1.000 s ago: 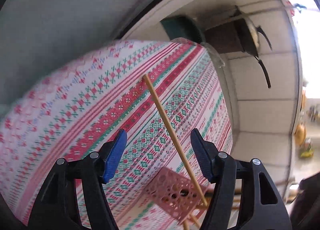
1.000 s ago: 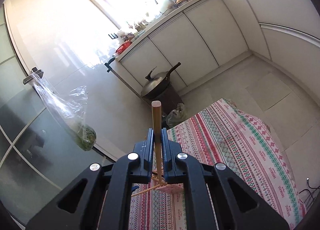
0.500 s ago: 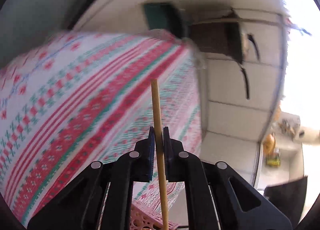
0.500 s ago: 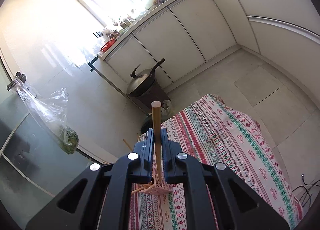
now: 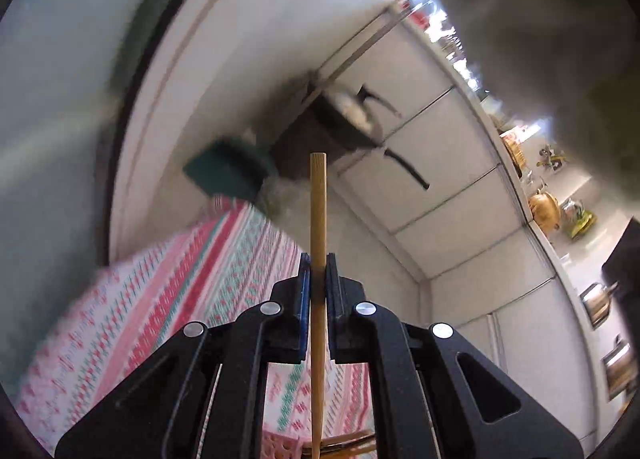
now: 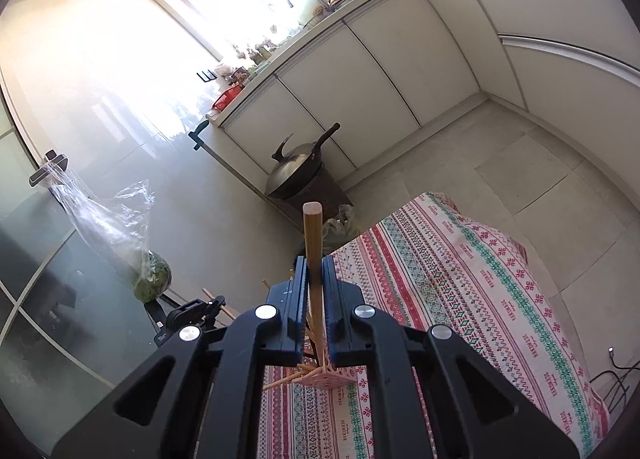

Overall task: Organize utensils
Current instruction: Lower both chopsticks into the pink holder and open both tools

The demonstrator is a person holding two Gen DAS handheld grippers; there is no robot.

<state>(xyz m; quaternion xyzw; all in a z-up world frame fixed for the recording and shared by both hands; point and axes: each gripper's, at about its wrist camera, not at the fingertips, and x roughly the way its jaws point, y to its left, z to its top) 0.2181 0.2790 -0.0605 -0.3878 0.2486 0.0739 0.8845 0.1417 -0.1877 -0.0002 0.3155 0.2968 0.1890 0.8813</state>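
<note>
1. Sitting under a patterned cloth [image 6: 472,283], with white cabinets [image 6: 360,79] and a wok [image 6: 296,171] behind: desk.
2. Clamping tight on a chopstick [image 5: 318,219], pads pressing both sides: left gripper [image 5: 315,279].
3. Clamping likewise on a second chopstick [image 6: 312,243]: right gripper [image 6: 315,279].
4. Running straight out between the jaws, along each gripper's pointing line, blunt end up and away: both sticks.
5. Standing on the cloth below and just ahead of the right gripper, bristling with more sticks: pink holder [image 6: 334,377].
6. Probably needing a tip-down descent into that holder, with the right gripper seemingly nearer.
</note>
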